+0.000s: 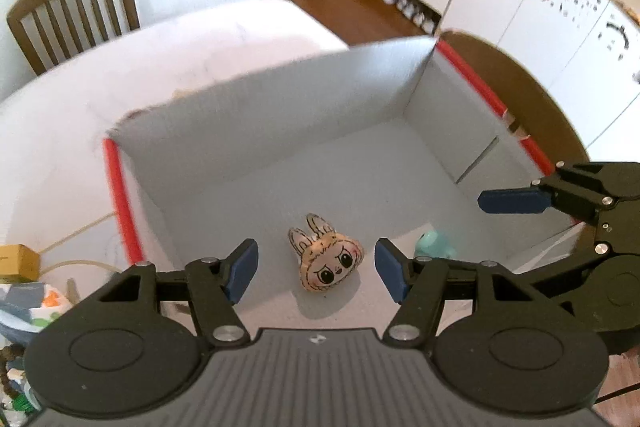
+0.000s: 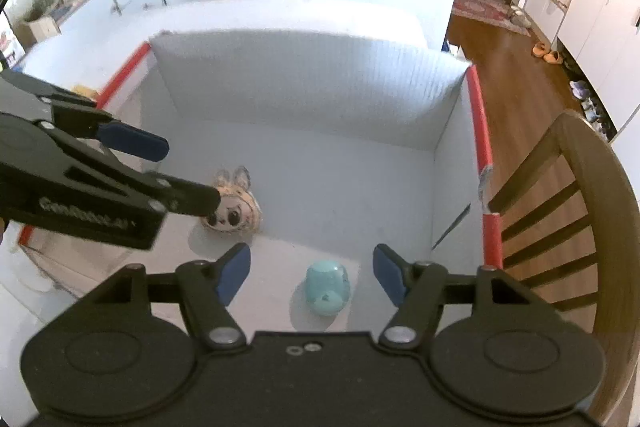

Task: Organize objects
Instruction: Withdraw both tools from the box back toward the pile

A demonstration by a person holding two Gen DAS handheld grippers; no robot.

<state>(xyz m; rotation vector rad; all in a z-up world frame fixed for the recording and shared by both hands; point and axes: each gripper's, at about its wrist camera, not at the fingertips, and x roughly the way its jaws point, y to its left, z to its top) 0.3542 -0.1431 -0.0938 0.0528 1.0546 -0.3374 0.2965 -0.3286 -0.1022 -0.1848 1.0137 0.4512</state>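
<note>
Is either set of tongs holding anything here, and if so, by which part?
Nothing is held. The left tongs are open above the bunny-face toy, and the right tongs are open above the teal toy; both toys lie in the box.

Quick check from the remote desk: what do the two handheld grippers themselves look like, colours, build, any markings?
Both match: the left gripper and right gripper have black linkage arms with silver pivot pins, round black hubs, and flat blue fingertips. The left's body top is ribbed grey; its side carries white lettering, too blurred to read for certain. No cables or sleeves show.
</note>
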